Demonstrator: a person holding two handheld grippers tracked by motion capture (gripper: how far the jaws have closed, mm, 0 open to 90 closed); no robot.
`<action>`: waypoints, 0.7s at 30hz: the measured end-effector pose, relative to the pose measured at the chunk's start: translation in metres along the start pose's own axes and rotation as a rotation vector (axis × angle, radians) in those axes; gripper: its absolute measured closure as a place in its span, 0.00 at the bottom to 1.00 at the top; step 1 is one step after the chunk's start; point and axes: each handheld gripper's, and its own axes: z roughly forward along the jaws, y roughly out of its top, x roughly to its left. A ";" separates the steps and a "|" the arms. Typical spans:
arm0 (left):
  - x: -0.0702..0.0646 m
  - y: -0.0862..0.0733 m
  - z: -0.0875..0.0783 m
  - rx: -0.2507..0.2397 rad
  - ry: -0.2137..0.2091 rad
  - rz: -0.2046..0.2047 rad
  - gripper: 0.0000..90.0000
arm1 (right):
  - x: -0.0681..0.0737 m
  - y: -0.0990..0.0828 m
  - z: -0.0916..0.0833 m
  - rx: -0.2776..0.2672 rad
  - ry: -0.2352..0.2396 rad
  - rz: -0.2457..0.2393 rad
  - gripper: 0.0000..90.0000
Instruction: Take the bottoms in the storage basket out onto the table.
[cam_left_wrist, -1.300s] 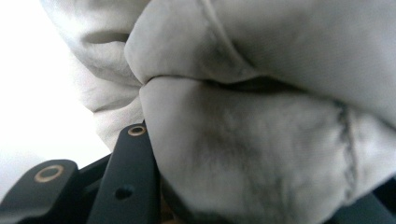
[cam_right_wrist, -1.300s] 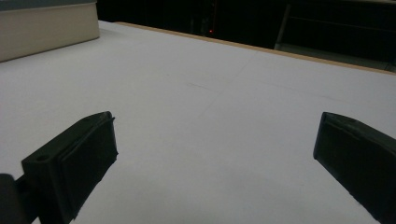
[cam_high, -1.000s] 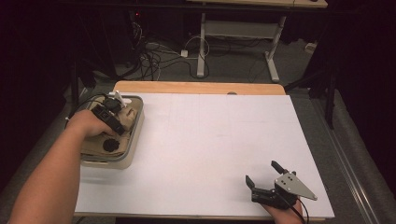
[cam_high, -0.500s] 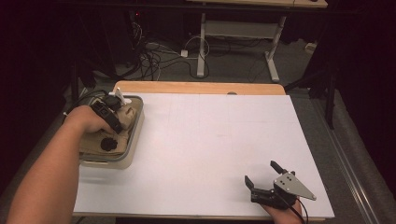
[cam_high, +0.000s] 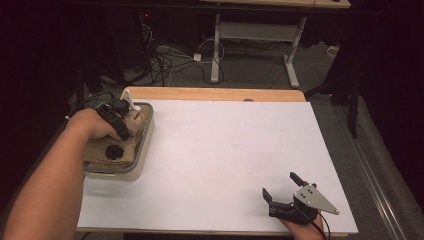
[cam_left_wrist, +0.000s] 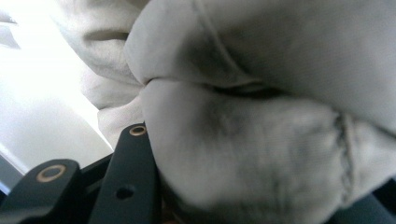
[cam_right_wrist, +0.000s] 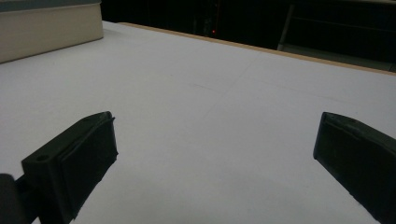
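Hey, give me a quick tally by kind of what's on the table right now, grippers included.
Grippers: 2, the left gripper shut on the beige cloth, the right gripper open over bare table
Trays: 1, the cream tray
Cloths: 1, the beige cloth in the tray
Total: 4

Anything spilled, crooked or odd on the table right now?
Nothing stands out. The beige cloth lies bunched inside the tray at the table's left edge, with the left gripper shut on it. The right gripper rests open on the bare white surface.
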 end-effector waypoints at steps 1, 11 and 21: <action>0.000 0.000 -0.001 -0.003 0.001 -0.004 0.68 | 0.000 0.000 0.000 0.000 0.000 0.000 0.01; -0.004 0.001 -0.013 0.024 0.026 -0.003 0.68 | -0.001 0.000 0.000 -0.003 -0.001 -0.003 0.01; -0.012 0.003 -0.023 0.053 0.025 -0.009 0.68 | -0.001 0.000 0.000 -0.003 0.002 0.001 0.01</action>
